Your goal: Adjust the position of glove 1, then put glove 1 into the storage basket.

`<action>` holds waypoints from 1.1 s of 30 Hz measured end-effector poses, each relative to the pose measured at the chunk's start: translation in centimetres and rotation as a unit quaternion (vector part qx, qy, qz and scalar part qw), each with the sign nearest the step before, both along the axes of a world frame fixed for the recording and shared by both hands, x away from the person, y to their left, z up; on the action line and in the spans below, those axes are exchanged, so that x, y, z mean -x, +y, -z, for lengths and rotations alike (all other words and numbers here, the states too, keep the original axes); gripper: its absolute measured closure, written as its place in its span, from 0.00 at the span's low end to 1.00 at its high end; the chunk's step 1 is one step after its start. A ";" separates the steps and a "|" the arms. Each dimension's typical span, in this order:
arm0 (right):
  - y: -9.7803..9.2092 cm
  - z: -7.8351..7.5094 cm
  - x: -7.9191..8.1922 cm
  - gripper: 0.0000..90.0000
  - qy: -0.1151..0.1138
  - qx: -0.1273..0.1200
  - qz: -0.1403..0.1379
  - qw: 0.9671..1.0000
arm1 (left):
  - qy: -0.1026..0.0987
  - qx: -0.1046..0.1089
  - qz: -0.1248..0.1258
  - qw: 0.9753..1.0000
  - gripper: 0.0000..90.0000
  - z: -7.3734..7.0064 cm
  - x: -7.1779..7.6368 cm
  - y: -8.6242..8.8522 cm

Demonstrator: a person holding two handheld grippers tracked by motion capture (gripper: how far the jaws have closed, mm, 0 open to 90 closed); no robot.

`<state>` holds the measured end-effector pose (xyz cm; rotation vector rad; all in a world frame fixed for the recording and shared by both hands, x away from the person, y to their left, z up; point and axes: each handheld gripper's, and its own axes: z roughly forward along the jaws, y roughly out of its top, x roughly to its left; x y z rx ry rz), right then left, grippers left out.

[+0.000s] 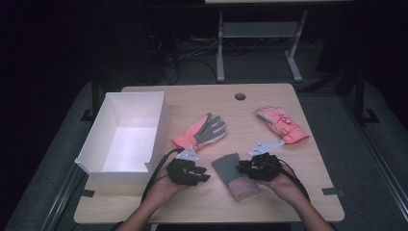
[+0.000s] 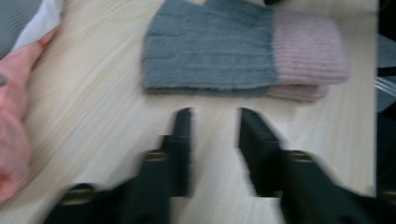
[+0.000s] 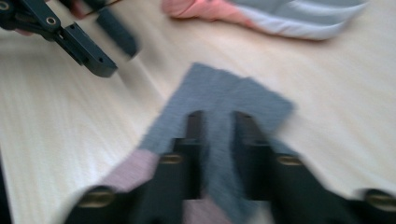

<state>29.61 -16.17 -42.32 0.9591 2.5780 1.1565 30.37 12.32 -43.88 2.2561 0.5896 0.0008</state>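
The white box stands at the table's left edge, open side up. My left gripper rests near me on bare wood, jaws apart with nothing between them, just left of the grey and pink knitted mitt. Past it lies a salmon and grey glove. My right gripper sits over the mitt, jaws a little apart; motion blur hides whether they pinch it. A pink glove lies far right.
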 end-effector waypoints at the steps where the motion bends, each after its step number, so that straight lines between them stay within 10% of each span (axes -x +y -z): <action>1: -1.1 -0.1 0.0 1.00 -0.003 0.006 0.012 1.000 | 0.003 0.006 0.001 1.000 0.97 0.0 0.1 -0.2; 12: -5.3 2.0 1.8 1.00 0.024 0.043 0.026 0.998 | -0.007 -0.005 0.013 1.000 1.00 -0.3 -0.3 -3.3; 33: -1.0 3.1 3.5 1.00 0.050 0.047 -0.080 0.994 | -0.003 -0.002 -0.018 1.000 1.00 -0.6 -1.8 -1.7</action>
